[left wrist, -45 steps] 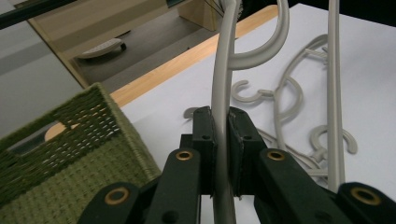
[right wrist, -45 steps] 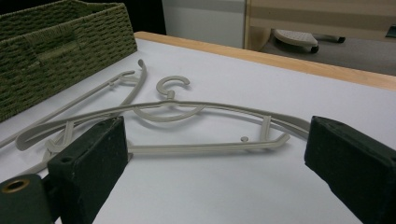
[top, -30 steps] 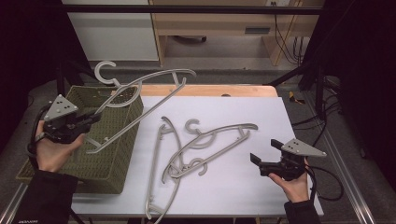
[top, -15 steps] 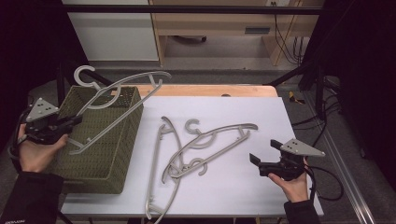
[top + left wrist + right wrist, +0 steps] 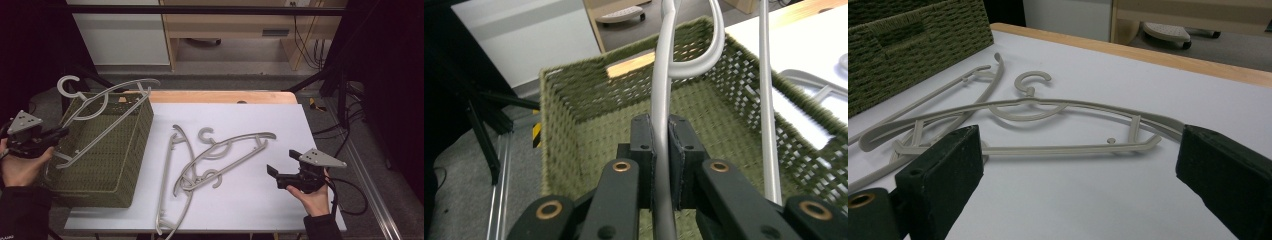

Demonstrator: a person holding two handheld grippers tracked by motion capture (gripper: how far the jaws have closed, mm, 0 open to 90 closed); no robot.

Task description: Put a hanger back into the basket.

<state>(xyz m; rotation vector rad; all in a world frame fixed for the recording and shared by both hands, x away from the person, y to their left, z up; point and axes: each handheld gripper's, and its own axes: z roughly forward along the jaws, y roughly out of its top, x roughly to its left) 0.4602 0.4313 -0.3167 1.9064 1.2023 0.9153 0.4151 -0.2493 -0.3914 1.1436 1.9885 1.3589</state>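
Pinching grey hanger [image 5: 102, 117] over basket [image 5: 107, 170] w/ left tool [image 5: 663, 150]; right tool [image 5: 280, 166] spread.

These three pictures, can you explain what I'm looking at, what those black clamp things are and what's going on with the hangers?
A person sits at a white table and holds a hand-worked clamp in each hand. One picture looks down from above; the other two come from small cameras riding on each clamp, looking along its black jaws. The left gripper is shut on a grey hanger, holding it over a green woven basket. The right gripper rests open near the table's right edge, jaws wide and holding nothing. Three more hangers lie tangled on the table between basket and right hand.
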